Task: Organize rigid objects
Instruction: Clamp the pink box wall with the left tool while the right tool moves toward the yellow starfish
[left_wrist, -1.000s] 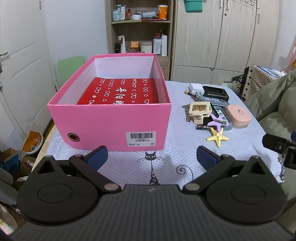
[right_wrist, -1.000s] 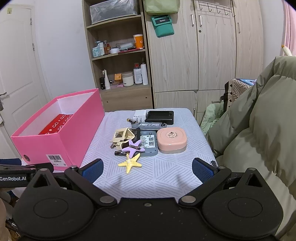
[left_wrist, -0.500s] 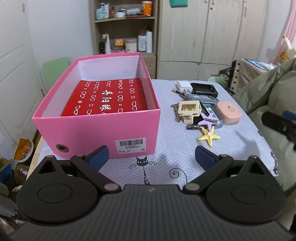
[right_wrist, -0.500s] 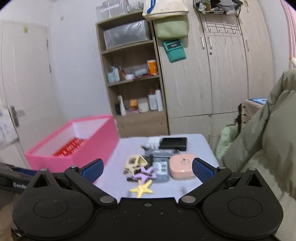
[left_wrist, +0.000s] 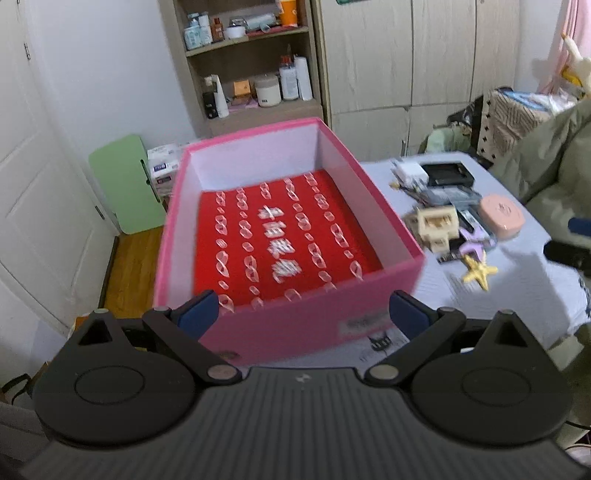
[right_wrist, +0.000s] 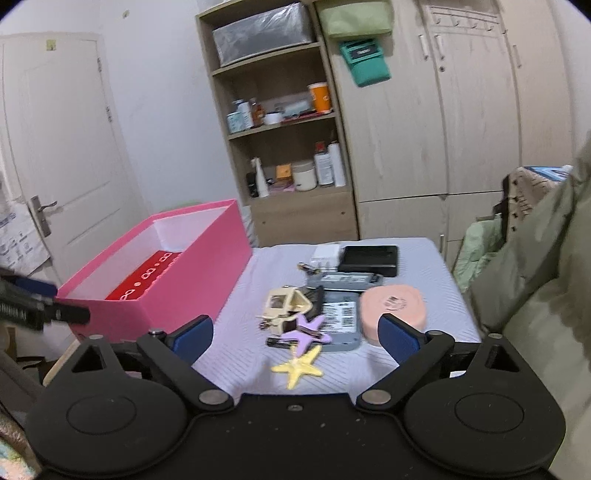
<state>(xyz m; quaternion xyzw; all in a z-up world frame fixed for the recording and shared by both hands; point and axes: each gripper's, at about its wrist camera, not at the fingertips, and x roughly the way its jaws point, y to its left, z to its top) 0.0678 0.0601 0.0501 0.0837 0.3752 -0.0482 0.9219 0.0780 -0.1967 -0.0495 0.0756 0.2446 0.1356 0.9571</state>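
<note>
**Q:** Where were the things to be sorted?

**A:** I saw a pink box (left_wrist: 258, 325) on the left of the worktop (right_wrist: 417, 251), open-topped, with only a red printed sheet (left_wrist: 280, 236) inside. The small items lay in a cluster to its right: a yellow starfish (right_wrist: 298, 366), a purple starfish (right_wrist: 308, 328), a cream frame (right_wrist: 286, 301) and a pink case (right_wrist: 393, 304).

**Q:** And the tools?

**A:** My left tool (left_wrist: 299, 314) was spread wide, holding nothing, above the box's near wall. My right tool (right_wrist: 295, 338) had just been closing slightly, still wide, empty, the yellow starfish lying between its fingers.
</note>
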